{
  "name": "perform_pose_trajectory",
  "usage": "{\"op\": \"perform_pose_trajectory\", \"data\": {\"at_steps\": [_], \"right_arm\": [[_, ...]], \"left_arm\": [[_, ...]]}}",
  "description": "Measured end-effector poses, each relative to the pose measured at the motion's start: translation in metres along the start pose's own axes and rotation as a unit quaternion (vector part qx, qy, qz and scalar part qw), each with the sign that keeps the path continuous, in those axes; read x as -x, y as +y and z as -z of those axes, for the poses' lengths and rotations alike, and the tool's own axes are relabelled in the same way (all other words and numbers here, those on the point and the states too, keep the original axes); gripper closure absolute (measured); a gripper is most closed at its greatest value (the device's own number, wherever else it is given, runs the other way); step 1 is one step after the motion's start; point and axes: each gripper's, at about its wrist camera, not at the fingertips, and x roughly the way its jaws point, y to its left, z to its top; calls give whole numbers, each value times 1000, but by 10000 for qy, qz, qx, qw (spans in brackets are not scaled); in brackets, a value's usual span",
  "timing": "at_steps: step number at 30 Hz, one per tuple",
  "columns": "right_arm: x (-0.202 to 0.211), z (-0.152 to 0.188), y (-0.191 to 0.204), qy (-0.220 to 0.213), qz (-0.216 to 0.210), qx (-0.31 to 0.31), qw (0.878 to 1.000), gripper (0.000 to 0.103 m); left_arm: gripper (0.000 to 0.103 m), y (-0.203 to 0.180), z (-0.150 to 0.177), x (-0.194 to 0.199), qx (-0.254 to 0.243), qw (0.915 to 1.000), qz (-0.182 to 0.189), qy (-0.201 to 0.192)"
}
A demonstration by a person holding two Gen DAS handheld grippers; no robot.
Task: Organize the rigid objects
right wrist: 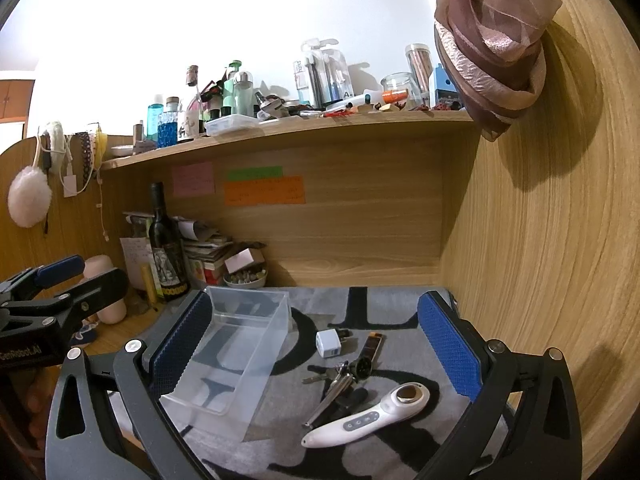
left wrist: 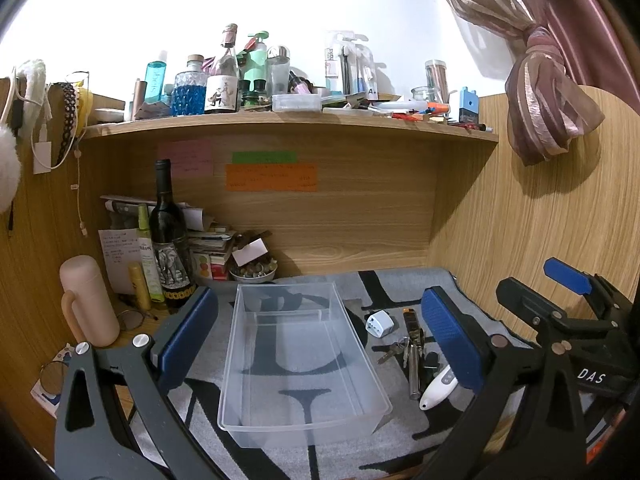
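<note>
Desk nook (left wrist: pixel 360 216): you face a wooden alcove with a cluttered shelf (left wrist: pixel 288 122) overhead and coloured paper notes stuck on the back panel.
Mat (left wrist: pixel 400 292): a grey mat with large black letters covers the desk in front of you; everything you are sorting sits on it.
Clear bin (left wrist: pixel 300 356): the see-through plastic box stands upright on the mat, left of the loose items, with nothing inside that you can see.
Left gripper (left wrist: pixel 316 336): yours is spread wide, its blue pads apart on either side of the bin, gripping nothing.
Right gripper (right wrist: pixel 316 356): also released, its pads wide apart, framing the bin's right half and the loose items, touching none of them.
Wine bottle (left wrist: pixel 168 240): dark, upright, at the back left of the desk, beside a pink flask (left wrist: pixel 88 300).
White handheld device (right wrist: pixel 368 416): lies flat on the mat nearest you, round head to the right, narrow end to the left.
Metal tool (right wrist: pixel 332 396): a slim silver piece lies just behind the device, crossing a bunch of keys (right wrist: pixel 320 376).
Black oblong item (right wrist: pixel 370 350): lies behind the keys; you cannot tell what it is.
White plug adapter (right wrist: pixel 329 343): the small cube sits just left of the black item, between it and the bin.
</note>
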Motion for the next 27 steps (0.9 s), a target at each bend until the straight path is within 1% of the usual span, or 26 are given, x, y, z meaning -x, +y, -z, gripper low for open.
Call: {"op": "perform_pose_trajectory", "data": {"at_steps": [27], "right_arm": [[5,0,2,-70,18,68,10000,0]], "left_arm": [[0,-7,-1,1,-49,10000,-16,-56]]}}
